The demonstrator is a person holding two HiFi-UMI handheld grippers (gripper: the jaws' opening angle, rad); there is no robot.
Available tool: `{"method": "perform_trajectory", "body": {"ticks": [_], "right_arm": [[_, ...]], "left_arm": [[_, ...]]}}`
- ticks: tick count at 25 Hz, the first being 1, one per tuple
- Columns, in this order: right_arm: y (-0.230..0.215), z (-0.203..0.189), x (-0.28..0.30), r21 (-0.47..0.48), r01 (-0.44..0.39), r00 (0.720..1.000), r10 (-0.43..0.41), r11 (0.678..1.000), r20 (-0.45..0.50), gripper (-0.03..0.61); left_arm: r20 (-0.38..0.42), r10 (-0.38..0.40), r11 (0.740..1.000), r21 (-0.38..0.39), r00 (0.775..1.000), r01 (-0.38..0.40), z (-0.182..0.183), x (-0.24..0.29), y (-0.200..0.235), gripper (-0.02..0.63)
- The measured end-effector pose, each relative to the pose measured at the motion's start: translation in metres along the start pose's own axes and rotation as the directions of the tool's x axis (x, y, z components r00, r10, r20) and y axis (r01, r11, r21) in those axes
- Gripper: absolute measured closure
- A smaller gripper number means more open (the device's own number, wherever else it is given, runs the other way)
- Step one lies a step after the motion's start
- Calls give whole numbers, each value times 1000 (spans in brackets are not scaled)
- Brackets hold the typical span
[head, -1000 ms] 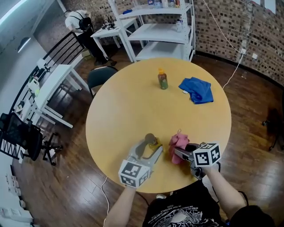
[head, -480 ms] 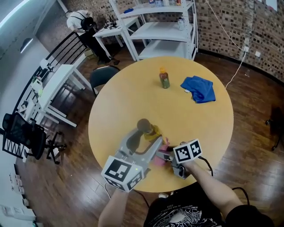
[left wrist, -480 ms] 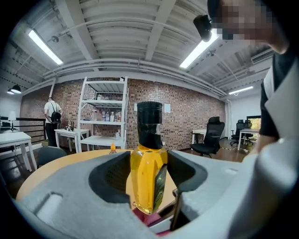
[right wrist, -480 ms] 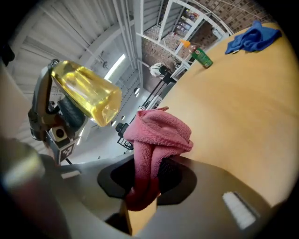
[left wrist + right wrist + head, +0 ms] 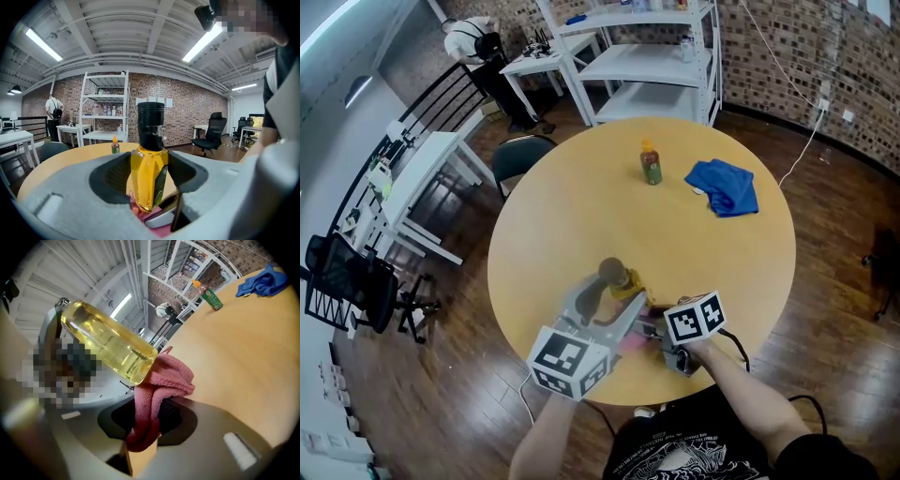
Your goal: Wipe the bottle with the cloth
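Left gripper [image 5: 611, 302]: you have it clamped on the bottle [image 5: 147, 176]. Both jaw pads press the yellow body from either side, and the jaws stand only as far apart as the bottle is wide.
Bottle: clear with yellow liquid and a dark cap. It sits over the near edge of the table [image 5: 553, 206], just in front of you, with the cap end pointing away from you.
Right gripper [image 5: 649, 330]: the jaws are narrow, pinched on the pink cloth [image 5: 161, 376]. A fold of it hangs down between the pads.
Cloth: the bunched top sticks out past the jaws and touches the bottle's bottom end. It lies just right of the left gripper's jaws.
Grippers: the two are close together and nearly touch at the bottle. You hold both by hand at the near edge.
Small bottle [image 5: 651, 167]: green with an orange cap, upright near the far edge, well apart from your grippers.
Blue cloth [image 5: 724, 186]: crumpled near the far-right edge, just right of the small bottle and not touching it.
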State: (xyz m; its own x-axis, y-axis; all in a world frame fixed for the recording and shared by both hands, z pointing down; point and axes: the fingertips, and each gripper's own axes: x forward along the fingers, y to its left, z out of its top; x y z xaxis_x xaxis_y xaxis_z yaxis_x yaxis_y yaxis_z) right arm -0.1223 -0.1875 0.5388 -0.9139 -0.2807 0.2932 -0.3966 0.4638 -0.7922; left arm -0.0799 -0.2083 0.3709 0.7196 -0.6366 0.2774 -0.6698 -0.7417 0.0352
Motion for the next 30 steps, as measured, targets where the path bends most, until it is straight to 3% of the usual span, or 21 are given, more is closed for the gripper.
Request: {"method": "perform_trajectory", "body": {"ticks": [12,15,18,25,30], "right_arm": [[-33,8,-35,0,105,993,-105,994,43,479],[-30,5,-34,-1,96,995,-96,995,35,479],[-40,3,-42,-29,138,990,-137,990,20,479],[-59,9,-74,-90,289,956,-283,953,79,479],[-50,13,-85,-145,314,948,-302,938,100,479]], "left_arm": [[-11,-4,1000,1,1000,4,-6,5,2,364],[-13,-4,1000,-3,1000,4,-9,5,0,364],[-14,1,1000,-10,1000,-1,-14,11,0,364],[-34,41,999,-24,999,-42,-52,17,11,364],[-39,45,998,-41,998,-47,-79,29,11,364]]}}
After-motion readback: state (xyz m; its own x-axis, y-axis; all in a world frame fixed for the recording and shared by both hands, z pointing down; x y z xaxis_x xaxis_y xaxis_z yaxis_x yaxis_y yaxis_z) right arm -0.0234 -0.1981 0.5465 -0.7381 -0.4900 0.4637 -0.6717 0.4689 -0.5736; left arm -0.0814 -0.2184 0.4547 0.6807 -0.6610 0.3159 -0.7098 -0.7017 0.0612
